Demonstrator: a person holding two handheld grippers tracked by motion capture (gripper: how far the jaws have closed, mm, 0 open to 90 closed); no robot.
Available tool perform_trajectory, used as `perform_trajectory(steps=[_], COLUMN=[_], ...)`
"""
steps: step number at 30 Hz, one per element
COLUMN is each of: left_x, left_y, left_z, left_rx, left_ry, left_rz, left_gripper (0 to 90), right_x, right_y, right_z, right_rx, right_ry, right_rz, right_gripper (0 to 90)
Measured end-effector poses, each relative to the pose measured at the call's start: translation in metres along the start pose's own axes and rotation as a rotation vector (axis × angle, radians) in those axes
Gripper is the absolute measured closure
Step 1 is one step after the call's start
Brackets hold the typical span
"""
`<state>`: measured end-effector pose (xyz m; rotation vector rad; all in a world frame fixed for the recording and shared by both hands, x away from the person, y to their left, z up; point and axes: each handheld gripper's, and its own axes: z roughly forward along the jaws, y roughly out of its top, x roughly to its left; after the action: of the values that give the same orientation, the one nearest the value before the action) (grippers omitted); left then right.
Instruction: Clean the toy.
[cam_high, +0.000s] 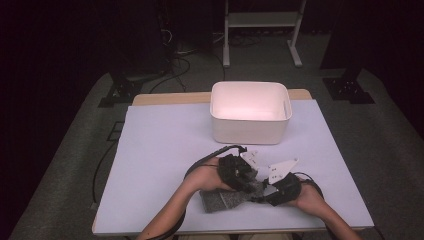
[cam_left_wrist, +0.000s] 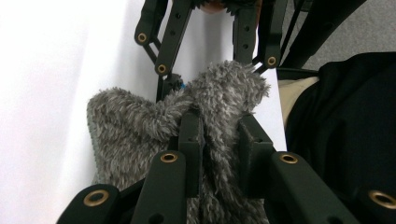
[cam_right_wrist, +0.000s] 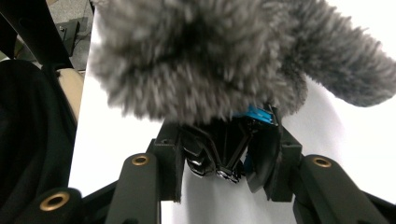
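Observation:
A grey fuzzy cloth (cam_high: 220, 201) lies at the front of the white table sheet (cam_high: 165, 145), between both hands. My left gripper (cam_high: 248, 183) is shut on a fold of it; the left gripper view shows the fluffy cloth (cam_left_wrist: 130, 126) pinched between the pads (cam_left_wrist: 219, 135). My right gripper (cam_high: 263, 192) meets it from the right. Its jaws (cam_right_wrist: 224, 161) are shut on a glossy black object (cam_right_wrist: 210, 161) with a blue part (cam_right_wrist: 258, 114). That object's far end is tucked against the cloth (cam_right_wrist: 210, 56). What the object is I cannot tell.
A white plastic bin (cam_high: 249, 131) stands at the back middle of the table. The table's front edge runs just below the hands. A dark sleeve (cam_left_wrist: 345, 130) is close to the grippers on the person's side.

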<state>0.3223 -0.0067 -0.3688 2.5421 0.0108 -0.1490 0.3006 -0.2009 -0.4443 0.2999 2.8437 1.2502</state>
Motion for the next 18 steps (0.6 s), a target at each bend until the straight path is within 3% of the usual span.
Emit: perform_trajectory(steps=[18], left_x=[-0.009], left_y=[-0.072], left_z=[-0.048], left_rx=[-0.026], left_ry=[0.091], left_rz=[-0.116], left_gripper=[74.1], right_x=[-0.001], right_y=[0.003], right_z=[0.0], right_rx=[0.027], right_ry=[0.007], right_rz=[0.004], right_gripper=[56.2])
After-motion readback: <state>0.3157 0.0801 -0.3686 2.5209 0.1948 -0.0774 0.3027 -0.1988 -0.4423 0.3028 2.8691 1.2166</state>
